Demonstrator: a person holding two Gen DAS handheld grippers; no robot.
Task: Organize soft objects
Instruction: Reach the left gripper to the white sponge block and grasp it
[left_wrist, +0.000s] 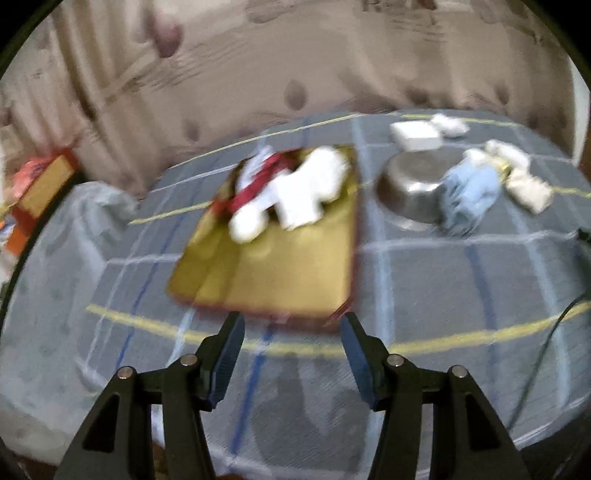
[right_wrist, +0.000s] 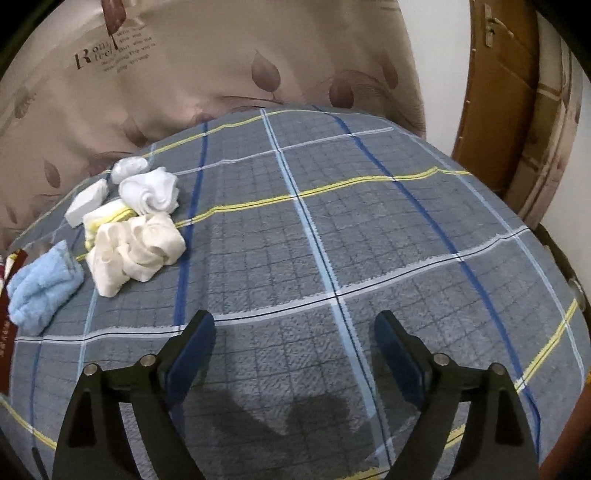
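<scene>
Your left claw (left_wrist: 291, 325) hangs released, jaws wide apart and gripping nothing, just above the grey plaid cloth covering the table (left_wrist: 424, 288). Just beyond its tips lies a flat gold box lid with a red rim (left_wrist: 280, 269), and on its far end sit a white soft toy (left_wrist: 299, 192) and a red-and-white fabric piece (left_wrist: 258, 177), touching. To the right of the lid stands a steel bowl (left_wrist: 410, 188) with a light blue towel (left_wrist: 469, 195) against it. This view is blurred. Your right claw (right_wrist: 295, 325) is equally spread and empty over bare plaid. Well to its left lie a crumpled cream cloth (right_wrist: 136, 251), a white rolled sock (right_wrist: 151, 195) and the blue towel (right_wrist: 40, 288).
</scene>
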